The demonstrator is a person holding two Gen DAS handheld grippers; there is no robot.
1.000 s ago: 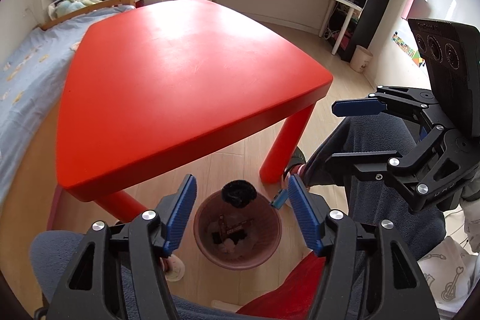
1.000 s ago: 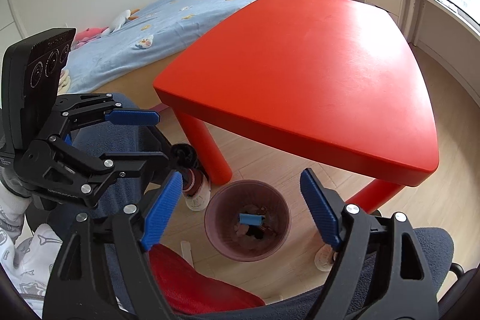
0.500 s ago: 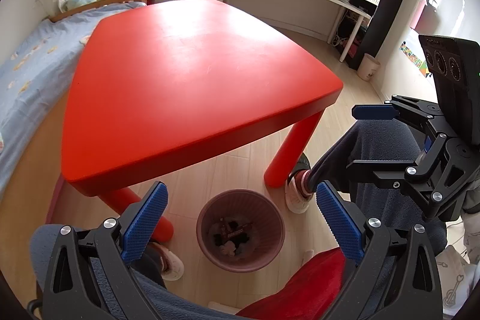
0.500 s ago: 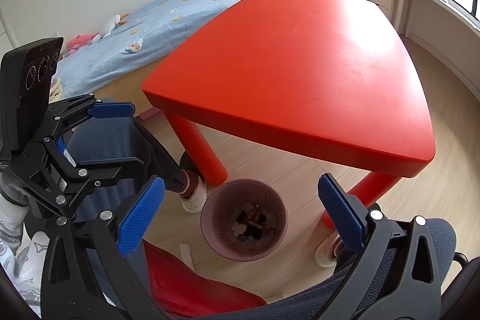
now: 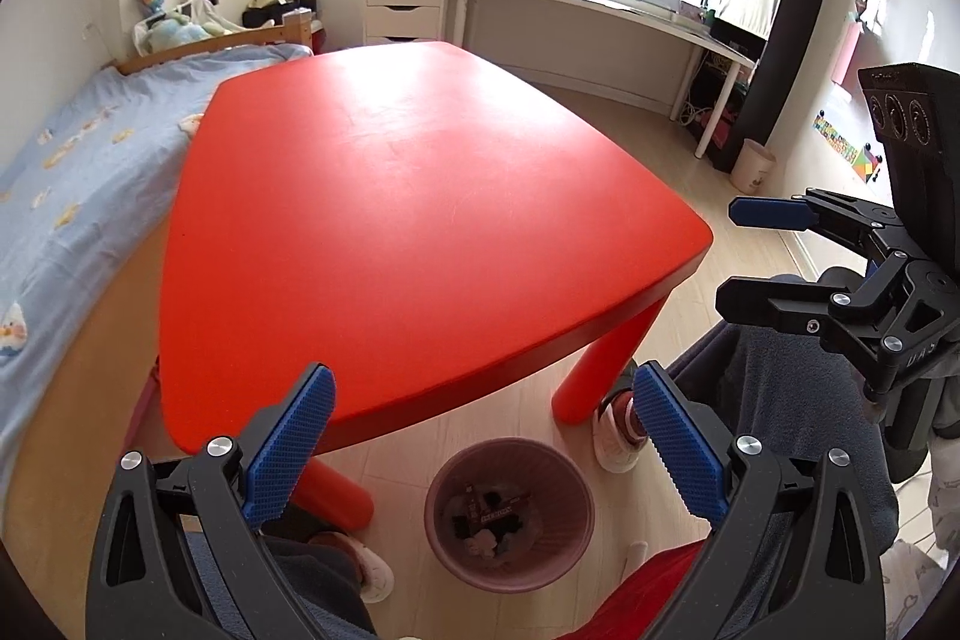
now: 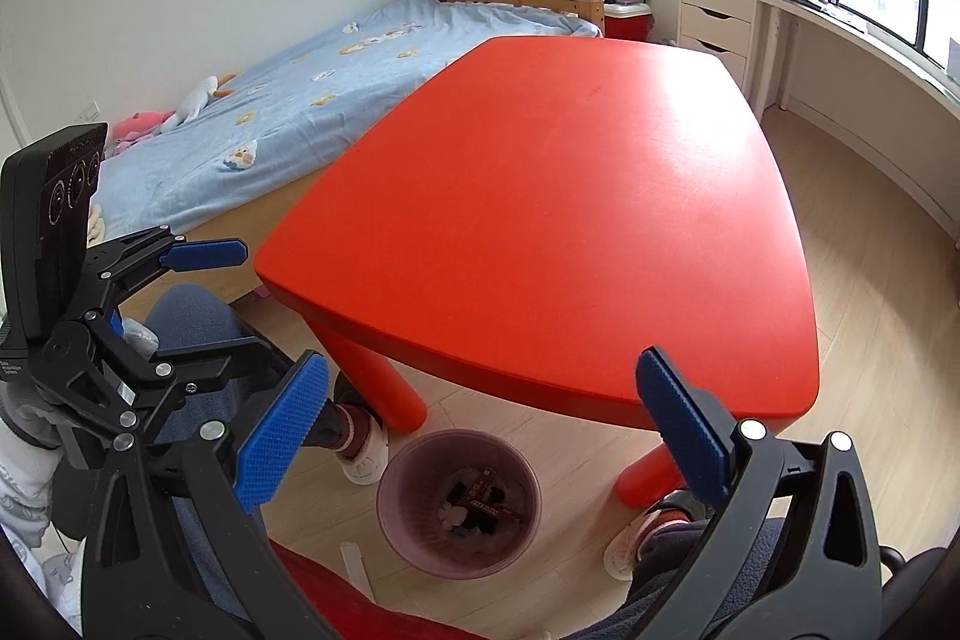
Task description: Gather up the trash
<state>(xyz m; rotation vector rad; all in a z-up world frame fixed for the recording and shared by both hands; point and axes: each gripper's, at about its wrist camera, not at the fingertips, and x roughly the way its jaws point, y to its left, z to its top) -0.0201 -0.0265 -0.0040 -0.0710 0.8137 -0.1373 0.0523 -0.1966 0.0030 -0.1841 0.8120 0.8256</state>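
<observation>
Red fills the middle of both views: a low plastic table (image 5: 420, 232) with a bare glossy top stands on a pale wood floor (image 6: 888, 316). Just past its near edge, on the floor between two red legs, sits a mauve trash bin (image 5: 510, 571), holding dark wrappers and pale scraps, the trash (image 5: 489, 517) lying at its bottom. The left hand-held gripper (image 5: 480, 451) hangs above the bin with its blue-padded fingers (image 5: 291, 436) spread wide and nothing between them. The right hand-held gripper (image 6: 483, 439) is likewise wide open and empty, held over the same bin from the other side; each gripper shows at the edge of the other's view. The person's shoes (image 5: 618, 430) rest on the floor beside the bin. A blue-sheeted bed (image 6: 312, 100) lies at the left, and a white drawer unit (image 5: 405, 1) stands far back under the window.
</observation>
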